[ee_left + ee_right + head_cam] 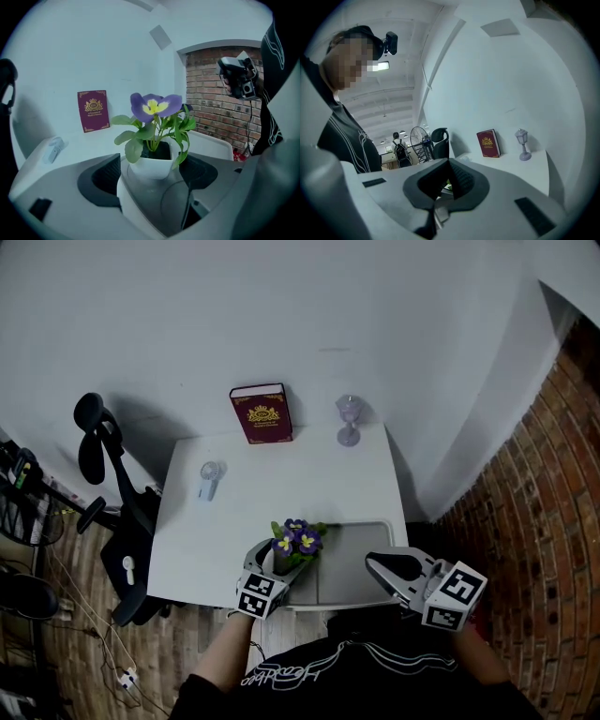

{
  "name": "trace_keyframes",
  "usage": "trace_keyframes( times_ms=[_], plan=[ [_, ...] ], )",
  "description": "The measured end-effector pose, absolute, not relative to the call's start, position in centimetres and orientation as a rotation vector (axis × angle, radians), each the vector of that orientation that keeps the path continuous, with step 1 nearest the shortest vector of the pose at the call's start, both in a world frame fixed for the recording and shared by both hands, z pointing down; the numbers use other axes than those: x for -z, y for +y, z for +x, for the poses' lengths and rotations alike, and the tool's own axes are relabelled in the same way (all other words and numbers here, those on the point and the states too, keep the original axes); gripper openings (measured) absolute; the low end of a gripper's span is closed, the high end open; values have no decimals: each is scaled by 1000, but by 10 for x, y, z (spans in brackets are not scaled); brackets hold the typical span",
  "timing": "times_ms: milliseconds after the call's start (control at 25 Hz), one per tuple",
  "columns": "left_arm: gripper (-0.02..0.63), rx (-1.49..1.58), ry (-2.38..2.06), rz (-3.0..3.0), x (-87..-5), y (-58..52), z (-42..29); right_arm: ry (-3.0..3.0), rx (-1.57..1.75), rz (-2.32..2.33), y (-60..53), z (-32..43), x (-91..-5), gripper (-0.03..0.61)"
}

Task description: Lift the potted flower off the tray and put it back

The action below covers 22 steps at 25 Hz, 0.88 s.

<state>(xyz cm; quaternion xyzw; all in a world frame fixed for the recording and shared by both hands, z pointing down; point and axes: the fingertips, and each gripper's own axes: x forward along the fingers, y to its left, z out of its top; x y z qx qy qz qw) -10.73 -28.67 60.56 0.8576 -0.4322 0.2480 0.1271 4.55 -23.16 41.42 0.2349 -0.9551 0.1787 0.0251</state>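
Grasp set-up at tray's left end

L gripper [151, 174] sat w/ fingers [101, 176] spread wide either side of the potted flower [296, 540], pads near the white pot wall but not pressing. It stood at the left end of the tray [361, 568]; couldn't tell if on it or on the surface [253, 512] just beside. R gripper [377, 564] hung over the tray's right part, fingers shut together, nothing held. If gripping was next, prob. best: centre pot between pads, stay low & clear of leaves, close evenly, lift straight w/o tilt.
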Motion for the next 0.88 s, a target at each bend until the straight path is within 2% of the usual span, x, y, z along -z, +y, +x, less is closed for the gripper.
trace_keyframes(
  times_ms=[680,880],
  plan=[
    [374,-773,-1176,2539,-622,-303,-102,-2909,-570,709,-255,37,-422,3],
    [351,-790,-1160,2556,-622,-303,-100,-2903,-576,713,-257,35,-424,3]
  ],
)
